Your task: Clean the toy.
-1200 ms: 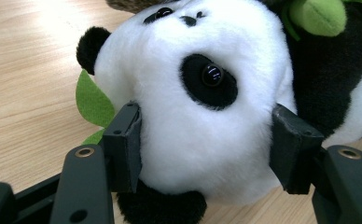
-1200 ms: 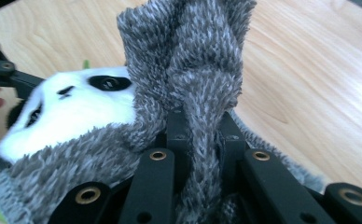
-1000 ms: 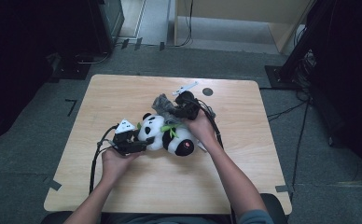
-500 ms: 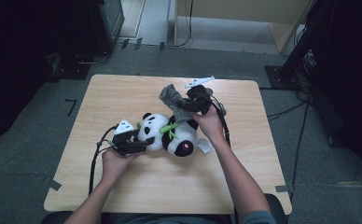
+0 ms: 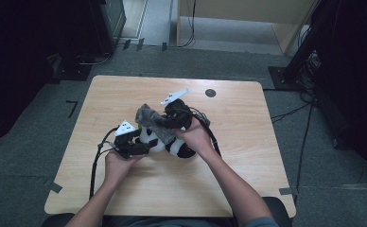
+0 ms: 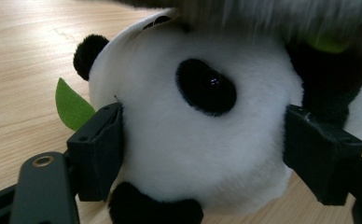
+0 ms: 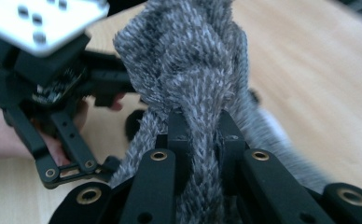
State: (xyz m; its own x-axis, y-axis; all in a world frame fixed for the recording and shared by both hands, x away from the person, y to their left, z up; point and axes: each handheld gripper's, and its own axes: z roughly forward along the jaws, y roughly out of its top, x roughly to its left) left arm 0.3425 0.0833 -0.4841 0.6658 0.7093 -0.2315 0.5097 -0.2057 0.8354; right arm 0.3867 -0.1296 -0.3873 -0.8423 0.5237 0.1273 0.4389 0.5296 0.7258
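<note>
High view: one panda [image 5: 165, 142], one grey scarf [image 5: 148, 118] pinched by right gripper [image 5: 165, 124] (left gripper [image 5: 146, 144] jaws just widened around panda's head).

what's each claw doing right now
Left claw: jaws have just been opening, and now stand either side of the panda's head.
Right claw: closed on the grey knitted scarf.

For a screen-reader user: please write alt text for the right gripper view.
The right gripper pinches a grey knitted scarf between its shut black jaws above a wooden table. At left, a hand holds the left gripper.
</note>
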